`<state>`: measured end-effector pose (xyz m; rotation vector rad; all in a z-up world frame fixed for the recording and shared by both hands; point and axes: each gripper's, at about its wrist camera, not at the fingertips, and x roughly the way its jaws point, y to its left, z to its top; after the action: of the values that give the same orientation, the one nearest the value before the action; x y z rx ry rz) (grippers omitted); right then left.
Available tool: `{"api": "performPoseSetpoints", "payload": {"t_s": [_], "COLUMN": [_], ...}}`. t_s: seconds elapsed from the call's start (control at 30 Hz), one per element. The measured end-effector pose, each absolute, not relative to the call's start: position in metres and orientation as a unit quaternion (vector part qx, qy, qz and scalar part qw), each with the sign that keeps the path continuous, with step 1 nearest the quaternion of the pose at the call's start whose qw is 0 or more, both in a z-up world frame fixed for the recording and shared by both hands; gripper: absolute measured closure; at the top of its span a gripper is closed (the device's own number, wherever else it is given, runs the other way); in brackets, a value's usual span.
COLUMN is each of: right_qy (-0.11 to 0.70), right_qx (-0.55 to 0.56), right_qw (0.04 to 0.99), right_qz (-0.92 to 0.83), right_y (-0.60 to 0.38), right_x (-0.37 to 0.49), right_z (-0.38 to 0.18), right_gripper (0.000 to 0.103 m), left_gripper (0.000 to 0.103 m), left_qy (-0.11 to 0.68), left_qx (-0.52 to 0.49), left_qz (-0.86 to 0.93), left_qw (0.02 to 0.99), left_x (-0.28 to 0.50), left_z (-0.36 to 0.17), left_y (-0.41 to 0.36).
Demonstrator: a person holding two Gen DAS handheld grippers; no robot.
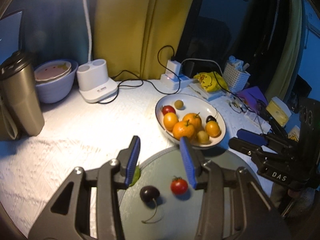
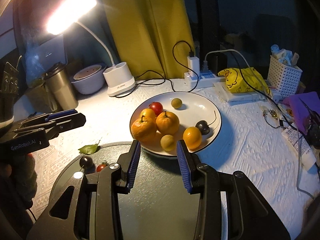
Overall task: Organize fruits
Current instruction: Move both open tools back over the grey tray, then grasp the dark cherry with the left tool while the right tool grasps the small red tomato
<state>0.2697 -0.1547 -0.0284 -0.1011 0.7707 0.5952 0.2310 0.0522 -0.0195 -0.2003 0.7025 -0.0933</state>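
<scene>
A white plate [image 2: 200, 102] holds several oranges, a red cherry tomato [image 2: 156, 108], two small tan fruits and a dark cherry [image 2: 203, 127]; it also shows in the left wrist view [image 1: 210, 108]. In front of it lies a round grey plate [image 1: 176, 210] with a dark cherry [image 1: 149, 193] and a cherry tomato [image 1: 179, 186]. My left gripper [image 1: 160, 160] is open and empty above this grey plate. My right gripper [image 2: 158, 164] is open and empty over the grey plate [image 2: 160, 200], just short of the white plate.
A green leaf [image 2: 89, 149] lies at the grey plate's left edge. A desk lamp base [image 2: 120, 80], steel tumbler [image 2: 60, 88] and bowl [image 2: 88, 80] stand at the back left. A power strip [image 2: 200, 78], cables, yellow bag [image 2: 240, 80] and white basket [image 2: 284, 76] crowd the back right.
</scene>
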Motion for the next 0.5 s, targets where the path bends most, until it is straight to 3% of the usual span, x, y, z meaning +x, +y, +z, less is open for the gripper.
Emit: {"api": "performPoseSetpoints", "payload": {"t_s": [0.5], "right_qy": [0.374], "right_qx": [-0.070], "right_qw": [0.879], "right_qz": [0.287], "right_y": [-0.142], "right_x": [0.244], "right_z": [-0.033], "right_gripper": [0.063], "left_gripper": [0.060], "left_qy": [0.372], "left_qx": [-0.117], "left_qz": [-0.045], "left_qw": [0.920], "left_x": [0.207], "left_z": [-0.054], "left_y": [0.054]}}
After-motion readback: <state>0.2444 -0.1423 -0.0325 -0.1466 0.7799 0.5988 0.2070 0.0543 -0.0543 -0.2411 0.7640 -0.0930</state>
